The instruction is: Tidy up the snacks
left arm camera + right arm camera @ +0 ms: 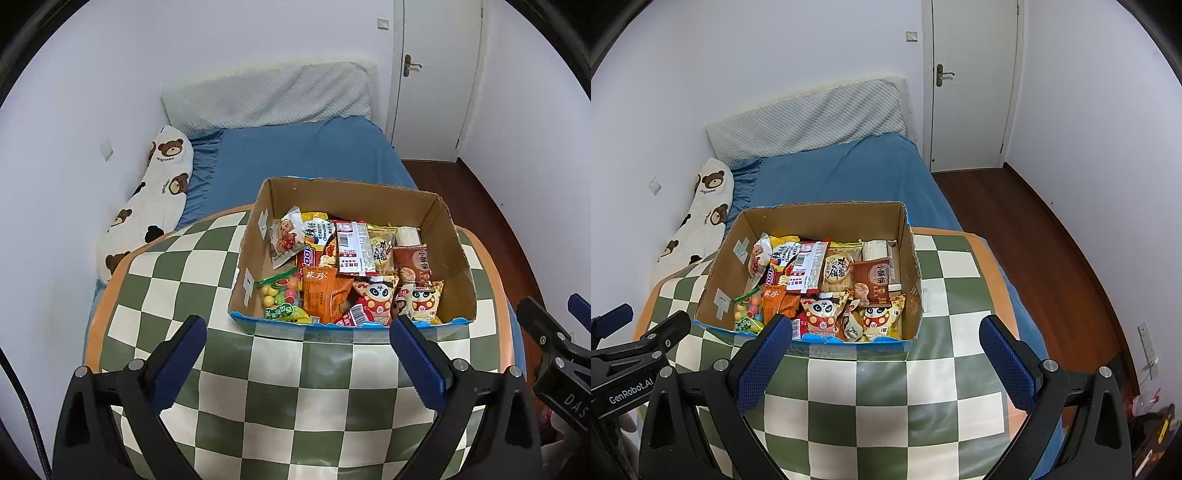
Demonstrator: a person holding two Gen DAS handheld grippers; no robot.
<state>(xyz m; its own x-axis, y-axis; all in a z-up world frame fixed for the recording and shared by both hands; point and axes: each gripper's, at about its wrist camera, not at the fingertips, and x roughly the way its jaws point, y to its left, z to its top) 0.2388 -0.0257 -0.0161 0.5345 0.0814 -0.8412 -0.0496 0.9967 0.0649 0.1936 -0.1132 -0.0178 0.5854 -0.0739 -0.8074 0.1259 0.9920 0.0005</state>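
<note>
Now the cardboard box (354,254) full of snack packets (827,291) sits on the far part of the green-checked worktop (280,387), before the blue bed (842,177). Left gripper (297,332) and right gripper (886,332) hover near it, fingers spread, holding nothing.

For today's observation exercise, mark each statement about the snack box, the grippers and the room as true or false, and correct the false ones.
1. The cardboard box stands on a green-and-white checkered cloth. True.
2. The left gripper grips a snack packet. False: its fingers are spread apart and hold nothing.
3. A bag of round coloured candies lies in the box's near left corner. True.
4. The right gripper is shut. False: it is open and empty.
5. The door stands wide open. False: it is closed.
</note>
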